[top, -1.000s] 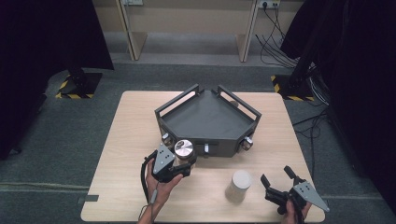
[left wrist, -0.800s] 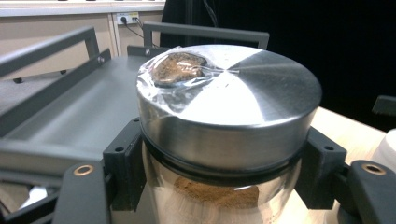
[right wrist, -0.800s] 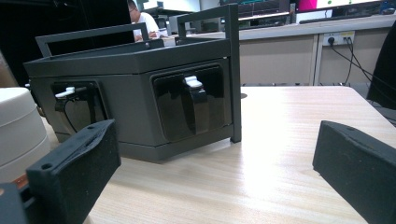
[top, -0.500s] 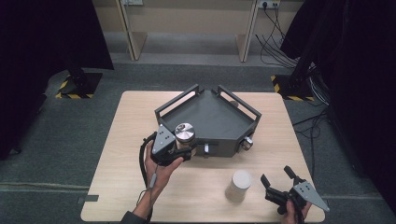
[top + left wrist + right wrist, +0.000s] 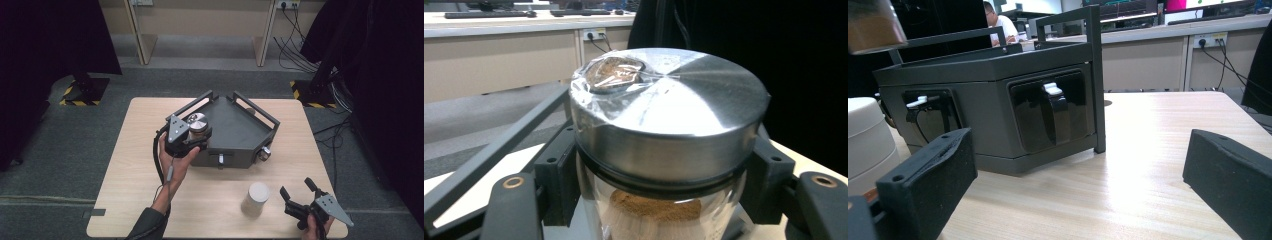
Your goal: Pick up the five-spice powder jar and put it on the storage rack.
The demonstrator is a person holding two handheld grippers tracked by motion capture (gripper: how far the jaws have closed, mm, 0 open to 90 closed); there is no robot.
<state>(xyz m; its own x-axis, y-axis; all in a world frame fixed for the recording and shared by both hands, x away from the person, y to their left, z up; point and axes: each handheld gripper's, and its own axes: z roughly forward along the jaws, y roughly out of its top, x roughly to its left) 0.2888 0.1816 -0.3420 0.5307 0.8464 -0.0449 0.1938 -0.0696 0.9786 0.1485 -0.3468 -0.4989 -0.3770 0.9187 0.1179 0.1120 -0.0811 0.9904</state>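
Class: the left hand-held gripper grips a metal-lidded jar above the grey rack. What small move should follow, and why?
Probably lower it. The left hand-held gripper is shut on the jar, which hangs over the left corner of the grey rack, above its flat top, so setting it down there seems the natural next move.

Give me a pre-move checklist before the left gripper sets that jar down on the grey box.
1. Grip on jar: ok. The left gripper has its jaws closed on the glass jar just under the steel lid.
2. Lid seated: ok, it sits level on its black seal.
3. Jar upright: ok in the left gripper view.
4. Landing spot: ok. The box top looks bare inside its rails.
5. Jar clearance above the box top: cannot tell.
6. Right gripper out of the way: ok, open at the table's near edge beside the white container.
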